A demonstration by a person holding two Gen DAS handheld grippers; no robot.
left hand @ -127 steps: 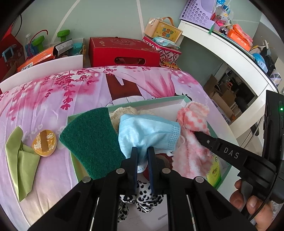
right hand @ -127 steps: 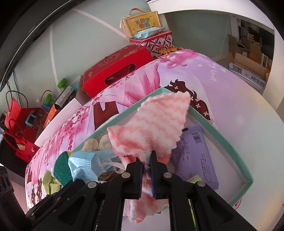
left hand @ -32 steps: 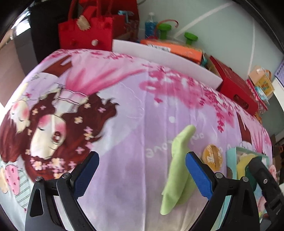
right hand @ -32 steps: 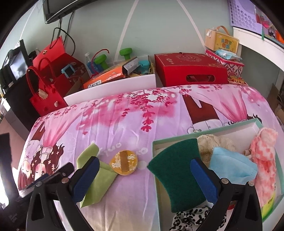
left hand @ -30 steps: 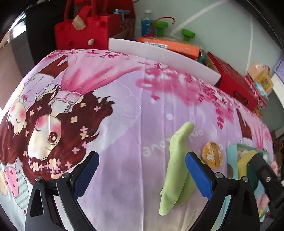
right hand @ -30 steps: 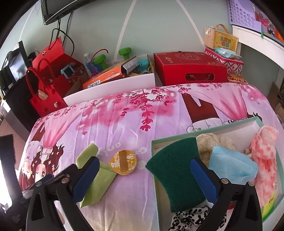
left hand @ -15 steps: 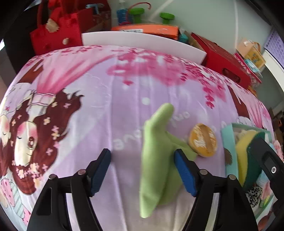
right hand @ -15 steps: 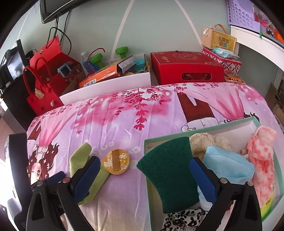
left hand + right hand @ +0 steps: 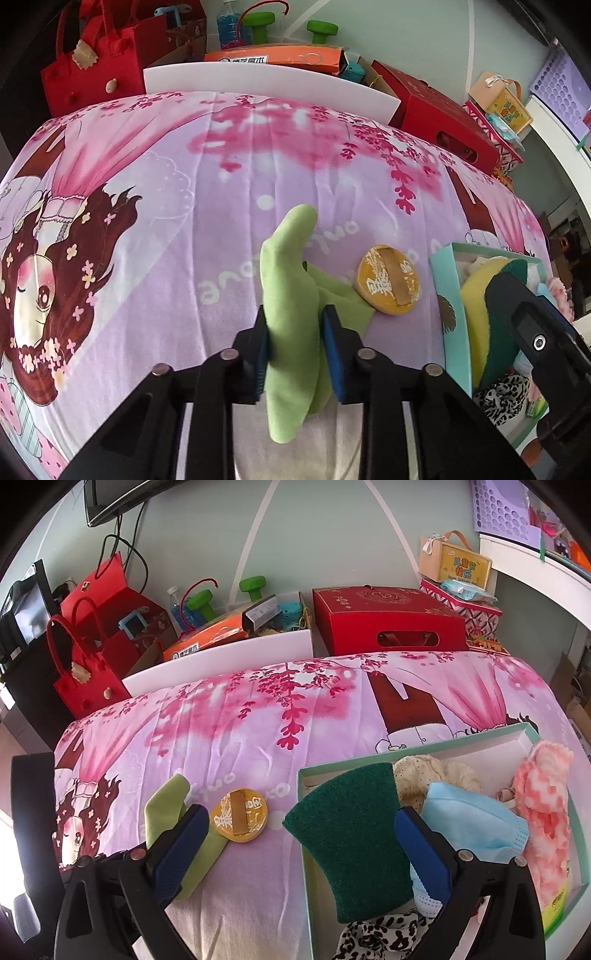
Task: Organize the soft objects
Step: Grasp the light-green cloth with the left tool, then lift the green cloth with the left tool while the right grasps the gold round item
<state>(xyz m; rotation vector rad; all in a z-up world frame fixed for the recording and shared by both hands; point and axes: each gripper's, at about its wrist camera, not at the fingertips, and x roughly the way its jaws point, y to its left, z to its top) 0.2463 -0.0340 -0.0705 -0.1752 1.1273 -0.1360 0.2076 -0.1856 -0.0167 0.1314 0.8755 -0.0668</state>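
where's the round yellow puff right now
In both wrist views, the round yellow puff lies on the pink printed sheet, touching the green cloth and left of the teal box.

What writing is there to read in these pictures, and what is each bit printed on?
"儿童节快乐": on the yellow gift box by the wall, as far as it can be read.
Orange box: Chinese characters, too blurred to read.
Round yellow pad: characters, not legible.
Bedsheet: pale upside-down lettering, unreadable.
Green packet: print too small.
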